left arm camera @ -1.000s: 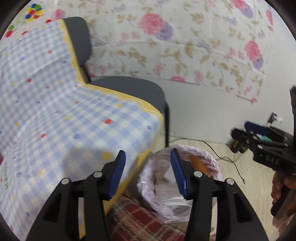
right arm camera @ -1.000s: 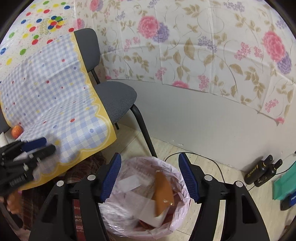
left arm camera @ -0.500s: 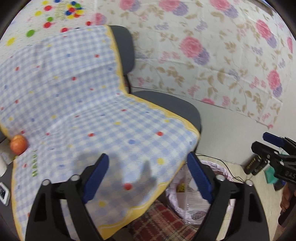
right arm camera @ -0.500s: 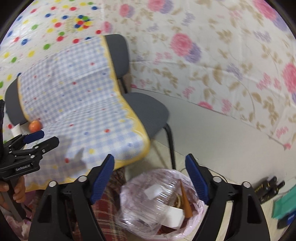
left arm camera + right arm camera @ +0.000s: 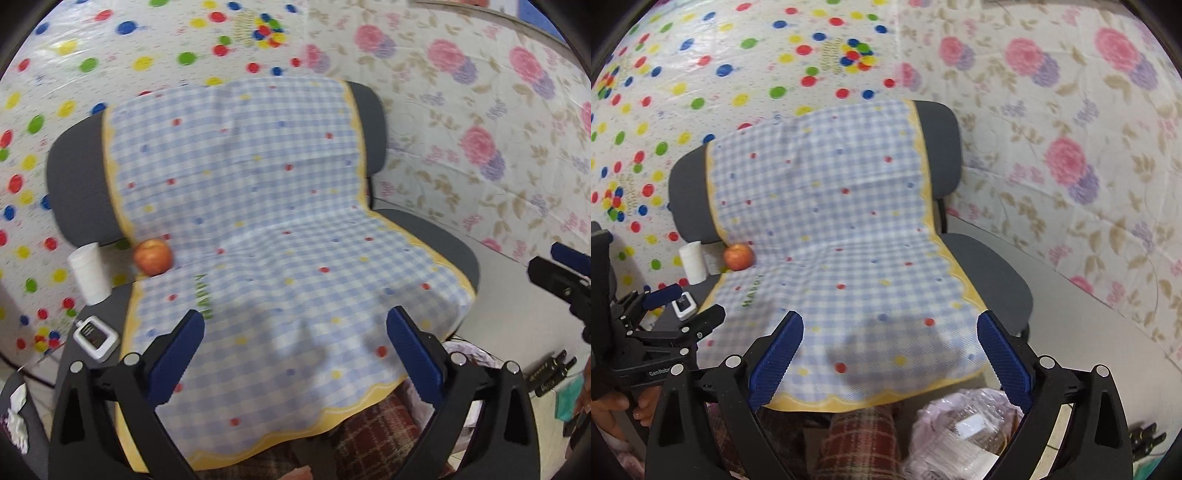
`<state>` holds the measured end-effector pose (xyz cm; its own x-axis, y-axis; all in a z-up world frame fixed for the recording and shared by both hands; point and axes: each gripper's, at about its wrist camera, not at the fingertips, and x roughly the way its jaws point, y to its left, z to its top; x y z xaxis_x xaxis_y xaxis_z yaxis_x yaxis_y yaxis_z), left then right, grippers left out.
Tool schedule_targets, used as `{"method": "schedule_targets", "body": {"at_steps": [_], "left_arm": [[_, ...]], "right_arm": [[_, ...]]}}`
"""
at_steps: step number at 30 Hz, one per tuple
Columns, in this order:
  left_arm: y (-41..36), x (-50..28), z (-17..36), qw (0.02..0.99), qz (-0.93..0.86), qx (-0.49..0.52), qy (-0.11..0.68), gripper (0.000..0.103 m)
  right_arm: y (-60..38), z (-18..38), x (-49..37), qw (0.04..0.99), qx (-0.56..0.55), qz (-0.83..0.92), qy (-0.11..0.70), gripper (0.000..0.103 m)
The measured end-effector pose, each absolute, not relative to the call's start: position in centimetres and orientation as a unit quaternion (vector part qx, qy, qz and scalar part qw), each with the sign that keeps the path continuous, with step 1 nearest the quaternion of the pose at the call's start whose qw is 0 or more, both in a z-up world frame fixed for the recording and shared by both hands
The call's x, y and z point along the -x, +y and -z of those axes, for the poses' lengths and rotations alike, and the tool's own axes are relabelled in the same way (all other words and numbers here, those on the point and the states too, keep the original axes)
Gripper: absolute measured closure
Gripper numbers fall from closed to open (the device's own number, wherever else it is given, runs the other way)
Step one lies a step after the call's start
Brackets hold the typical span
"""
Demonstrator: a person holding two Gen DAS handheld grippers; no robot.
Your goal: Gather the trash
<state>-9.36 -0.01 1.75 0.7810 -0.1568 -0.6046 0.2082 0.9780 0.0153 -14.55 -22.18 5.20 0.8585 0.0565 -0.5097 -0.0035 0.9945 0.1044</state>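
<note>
Left claw gaping wide, empty, above checked cloth on grey chair. Right claw likewise wide, empty. Apple, white cup far left. Pink-lined trash bin near right, below cloth edge.

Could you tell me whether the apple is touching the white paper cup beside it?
Apart. The left wrist view shows dark chair back between the apple and the white paper cup; the right wrist view agrees.

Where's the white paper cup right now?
The white paper cup stands at the left of both wrist views, on the chair seat off the checkered cloth, just left of the apple and behind the small white device.
</note>
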Motion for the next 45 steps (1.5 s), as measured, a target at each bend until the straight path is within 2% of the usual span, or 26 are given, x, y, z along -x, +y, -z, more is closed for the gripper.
{"method": "schedule_targets", "body": {"at_steps": [13, 45], "left_arm": [[5.8, 10.4, -1.6, 0.941, 0.011, -0.035, 0.337, 0.007], [6.1, 9.9, -1.7, 0.942, 0.004, -0.034, 0.335, 0.007]], "right_arm": [[-16.8, -5.0, 13.0, 0.957, -0.01, -0.068, 0.281, 0.008], [-17.7, -4.6, 12.3, 0.957, -0.03, -0.061, 0.283, 0.008]]}}
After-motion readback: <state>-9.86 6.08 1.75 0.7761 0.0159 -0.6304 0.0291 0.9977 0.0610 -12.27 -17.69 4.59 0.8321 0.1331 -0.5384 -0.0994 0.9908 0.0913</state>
